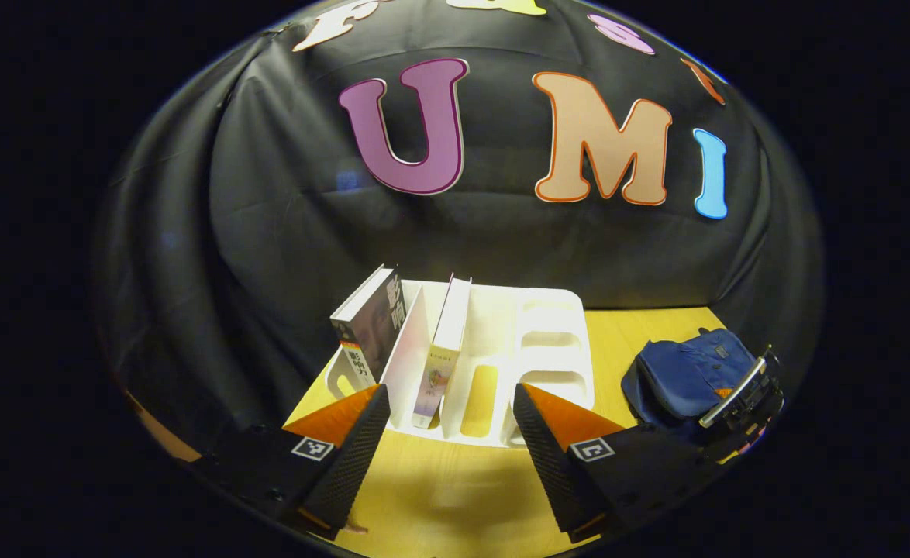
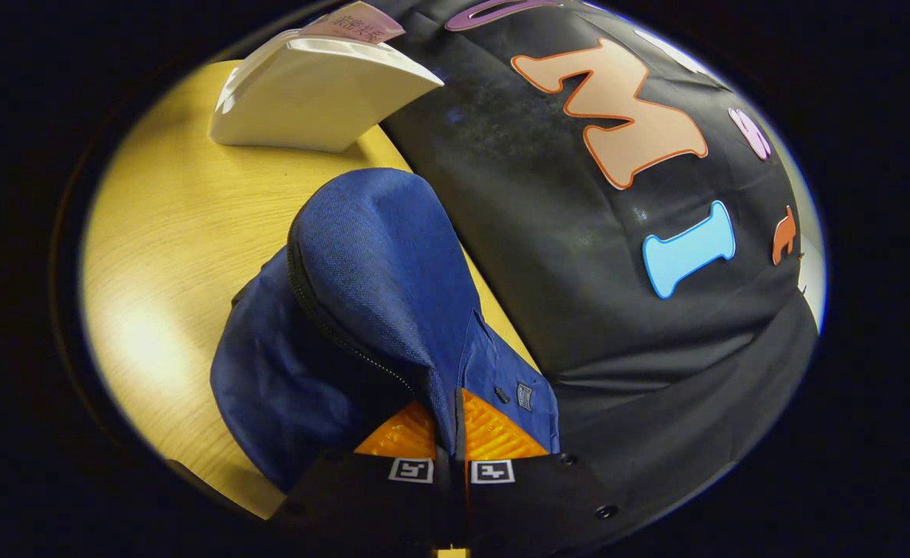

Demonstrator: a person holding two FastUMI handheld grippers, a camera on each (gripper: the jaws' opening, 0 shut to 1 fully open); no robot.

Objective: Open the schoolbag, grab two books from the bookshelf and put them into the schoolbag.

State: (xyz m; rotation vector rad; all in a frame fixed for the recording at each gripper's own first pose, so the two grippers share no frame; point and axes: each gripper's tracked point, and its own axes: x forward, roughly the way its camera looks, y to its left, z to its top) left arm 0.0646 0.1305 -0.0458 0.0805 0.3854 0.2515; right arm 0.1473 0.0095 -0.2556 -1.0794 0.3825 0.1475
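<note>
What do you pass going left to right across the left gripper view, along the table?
Dark-covered book → pale book → empty slots of the white bookshelf → blue schoolbag → right gripper at the bag.

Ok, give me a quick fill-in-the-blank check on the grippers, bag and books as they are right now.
1. The right gripper is shut on a fold of the ____ fabric schoolbag.
2. The left gripper has its fingers ____.
3. The white plastic bookshelf holds ____ upright books.
4. The bookshelf stands on a ____ wooden table.

Missing: blue; open; two; yellow
</note>
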